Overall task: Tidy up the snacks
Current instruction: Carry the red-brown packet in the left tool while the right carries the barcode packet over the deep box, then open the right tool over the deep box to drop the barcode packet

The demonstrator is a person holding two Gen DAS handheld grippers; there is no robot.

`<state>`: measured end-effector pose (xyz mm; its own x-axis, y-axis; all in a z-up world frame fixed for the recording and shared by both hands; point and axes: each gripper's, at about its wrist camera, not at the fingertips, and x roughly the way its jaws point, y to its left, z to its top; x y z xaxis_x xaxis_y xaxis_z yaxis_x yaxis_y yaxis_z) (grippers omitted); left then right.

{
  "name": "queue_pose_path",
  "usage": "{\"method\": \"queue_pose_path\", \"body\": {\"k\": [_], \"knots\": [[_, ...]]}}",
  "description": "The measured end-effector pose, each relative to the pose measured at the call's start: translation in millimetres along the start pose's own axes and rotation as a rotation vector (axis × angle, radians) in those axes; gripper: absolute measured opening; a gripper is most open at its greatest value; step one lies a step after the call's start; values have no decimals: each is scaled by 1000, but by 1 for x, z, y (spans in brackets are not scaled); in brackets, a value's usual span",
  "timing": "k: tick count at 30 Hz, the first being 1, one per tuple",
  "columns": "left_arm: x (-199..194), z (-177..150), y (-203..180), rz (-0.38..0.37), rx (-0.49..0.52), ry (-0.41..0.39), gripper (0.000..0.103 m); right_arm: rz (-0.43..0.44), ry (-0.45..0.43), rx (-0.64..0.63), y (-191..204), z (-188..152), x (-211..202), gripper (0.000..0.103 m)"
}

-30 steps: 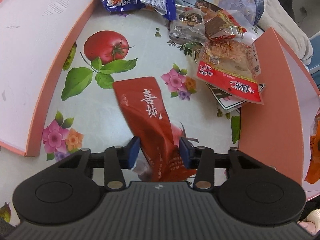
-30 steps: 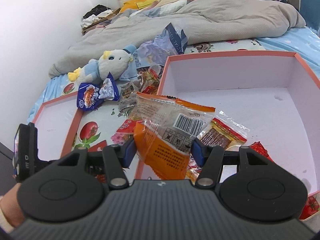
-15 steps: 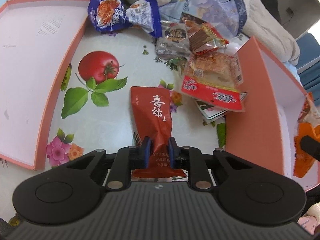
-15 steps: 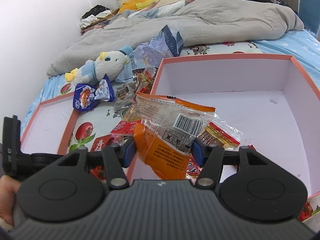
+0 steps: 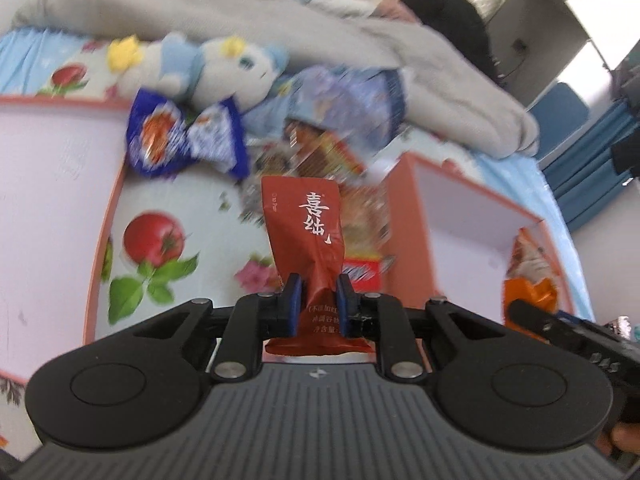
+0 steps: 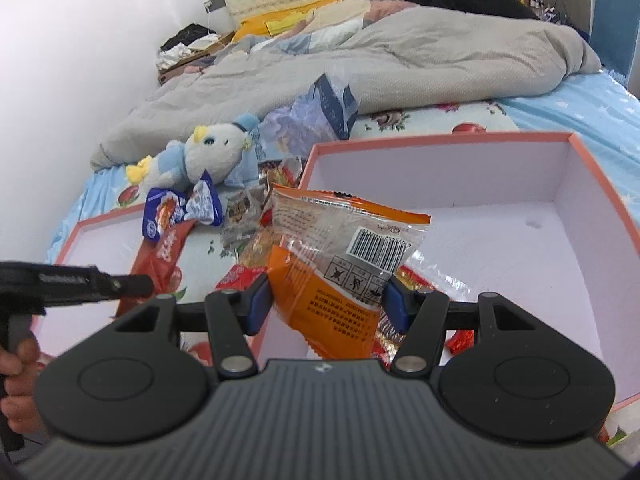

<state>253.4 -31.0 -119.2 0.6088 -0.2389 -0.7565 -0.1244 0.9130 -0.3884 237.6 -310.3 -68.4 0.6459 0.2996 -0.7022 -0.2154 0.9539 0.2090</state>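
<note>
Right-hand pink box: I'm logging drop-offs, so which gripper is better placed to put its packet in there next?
Right, probably. The right gripper holds the orange packet over the right-hand pink box; the left gripper lifts its red packet above the tablecloth outside it.

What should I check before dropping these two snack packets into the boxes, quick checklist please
1. Left gripper pinching the red packet: ok, pads squeeze its lower part.
2. Red packet clear of the bed: ok, it hangs lifted.
3. Right gripper holding the orange packet: ok, pads at both edges.
4. Right box has free floor: ok, mostly bare.
5. Left box has free floor: ok, the visible part is bare.
6. Orange packet fully over the right box: cannot tell.
</note>
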Motion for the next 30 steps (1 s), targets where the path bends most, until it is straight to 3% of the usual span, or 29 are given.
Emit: {"method": "queue_pose_path", "body": {"k": [6, 11, 12, 14, 20, 23, 28, 29, 30], "knots": [[-17, 16, -32, -46, 67, -50, 21, -22, -32, 0, -9, 15, -10, 60], [-13, 13, -40, -65, 76, -30, 20, -29, -20, -6, -15, 18, -6, 60], [-12, 11, -42, -66, 77, -26, 20, -31, -13, -3, -17, 17, -4, 60], [-9, 10, -45, -76, 73, -15, 6, -35, 0, -1, -20, 16, 0, 60], [-6, 11, -74, -91, 168, -41, 6, -58, 38, -1, -34, 12, 8, 60], [10, 9, -76, -90, 182, 6, 6, -69, 82, 5, -46, 9, 17, 60], [43, -9, -45, -34, 99, 132, 9, -102, 186, -14, -67, 2, 36, 60], [47, -15, -37, -24, 72, 160, 13, -108, 208, -21, -70, 1, 39, 60], [53, -22, -27, -16, 35, 198, 26, -112, 227, -22, -73, 1, 42, 60]]}}
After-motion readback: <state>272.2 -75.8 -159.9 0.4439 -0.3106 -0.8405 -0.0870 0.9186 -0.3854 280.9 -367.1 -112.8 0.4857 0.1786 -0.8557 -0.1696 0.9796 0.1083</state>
